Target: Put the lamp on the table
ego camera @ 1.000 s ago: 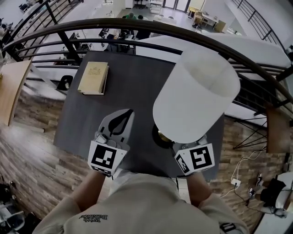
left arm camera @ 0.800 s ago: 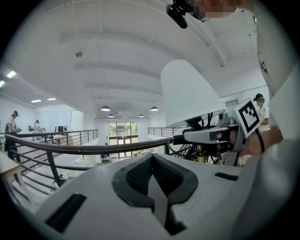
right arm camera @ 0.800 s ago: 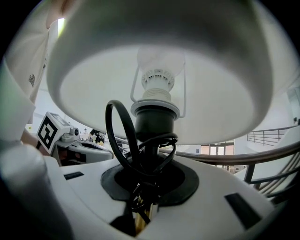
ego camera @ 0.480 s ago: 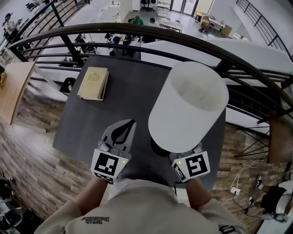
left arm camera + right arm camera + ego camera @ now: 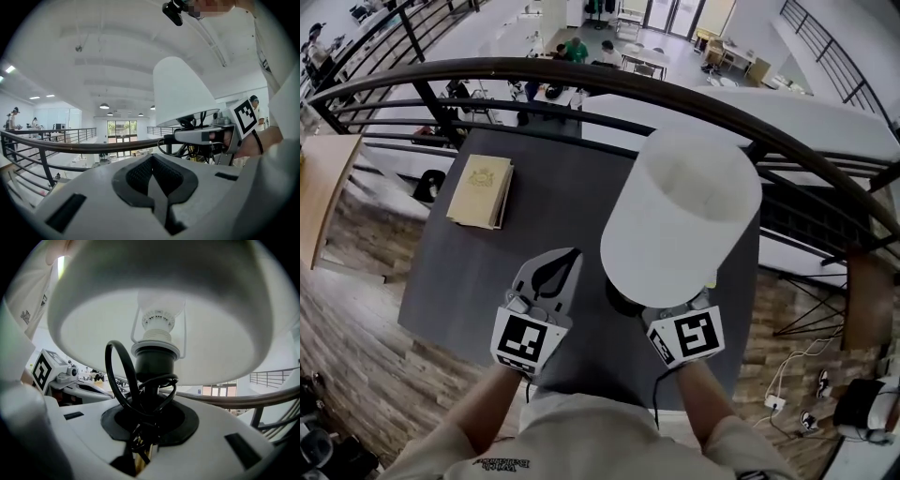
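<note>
R gripper [image 5: 145,430] is clamped on the lamp's dark stem [image 5: 149,394] just below the socket, w/ loops of black cord [image 5: 115,376] bunched between the jaws. The white shade [image 5: 680,216] stands upright over the right half of the dark table [image 5: 553,178], near its front edge. The shade hides the base from the head view, so can't tell if it touches the tabletop. Bulb [image 5: 159,310] shows inside the shade from below. L gripper [image 5: 555,269] sits just left of the lamp, low over the table's front, jaws closed together w/ nothing between them, not touching the lamp. A tan book [image 5: 478,190] lies flat at the table's far-left corner, well apart from both grippers. A dark curved railing [image 5: 581,80] runs behind the table.
</note>
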